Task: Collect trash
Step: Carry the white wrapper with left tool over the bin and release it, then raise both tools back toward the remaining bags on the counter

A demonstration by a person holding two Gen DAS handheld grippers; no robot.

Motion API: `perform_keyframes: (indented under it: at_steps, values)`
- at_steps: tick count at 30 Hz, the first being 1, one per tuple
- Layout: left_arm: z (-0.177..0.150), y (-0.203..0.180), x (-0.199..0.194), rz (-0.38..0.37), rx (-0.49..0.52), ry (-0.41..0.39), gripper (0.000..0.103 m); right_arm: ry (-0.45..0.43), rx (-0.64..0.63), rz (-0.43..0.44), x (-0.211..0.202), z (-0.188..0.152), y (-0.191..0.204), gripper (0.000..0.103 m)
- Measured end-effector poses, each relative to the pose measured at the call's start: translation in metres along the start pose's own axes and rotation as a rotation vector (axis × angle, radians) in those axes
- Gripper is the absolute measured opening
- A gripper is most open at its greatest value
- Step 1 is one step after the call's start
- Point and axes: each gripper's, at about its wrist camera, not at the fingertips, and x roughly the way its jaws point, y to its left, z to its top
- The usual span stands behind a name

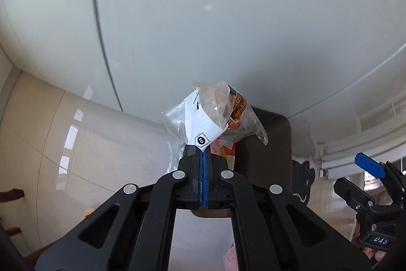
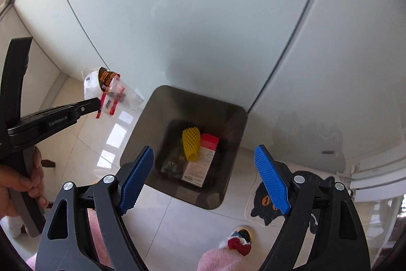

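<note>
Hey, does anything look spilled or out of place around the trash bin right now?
Nothing spilled. The bin stands upright with trash inside; the left gripper holds a crumpled plastic wrapper off to its side.

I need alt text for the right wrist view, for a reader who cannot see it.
The open right gripper hangs above a dark trash bin holding a yellow foam net and a red-white package. At left, the left gripper pinches a crumpled plastic wrapper.

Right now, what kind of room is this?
Probably a home, perhaps a kitchen or entry: glossy tiled floor, black cat mat, a dark trash bin against pale cabinet doors.
</note>
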Motion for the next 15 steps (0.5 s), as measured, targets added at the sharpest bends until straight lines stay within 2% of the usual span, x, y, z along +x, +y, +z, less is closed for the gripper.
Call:
perform_keyframes:
  at_steps: [3, 4, 6, 8, 10, 13, 15]
  values:
    - [0.005, -0.026, 0.023, -0.04, 0.088, 0.08, 0.001, 0.005, 0.061, -0.011, -0.005, -0.003, -0.015, 0.083]
    - [0.006, -0.034, 0.03, -0.044, 0.111, 0.107, 0.005, 0.003, 0.079, -0.014, -0.007, -0.004, -0.018, 0.083]
    - [0.007, -0.039, 0.037, -0.039, 0.137, 0.113, 0.01, -0.007, 0.109, -0.013, -0.013, -0.004, -0.024, 0.083]
    - [0.003, -0.042, 0.04, -0.033, 0.153, 0.121, 0.024, -0.018, 0.129, -0.014, -0.019, -0.004, -0.03, 0.083]
    - [0.007, -0.044, 0.041, -0.04, 0.166, 0.133, 0.025, -0.024, 0.147, -0.013, -0.022, -0.005, -0.033, 0.083]
    - [0.017, -0.05, 0.038, -0.036, 0.184, 0.138, 0.035, -0.037, 0.181, 0.013, -0.028, -0.004, -0.039, 0.083]
    - [0.022, -0.05, 0.027, -0.027, 0.17, 0.127, 0.046, -0.051, 0.194, 0.04, -0.034, 0.0, -0.039, 0.083]
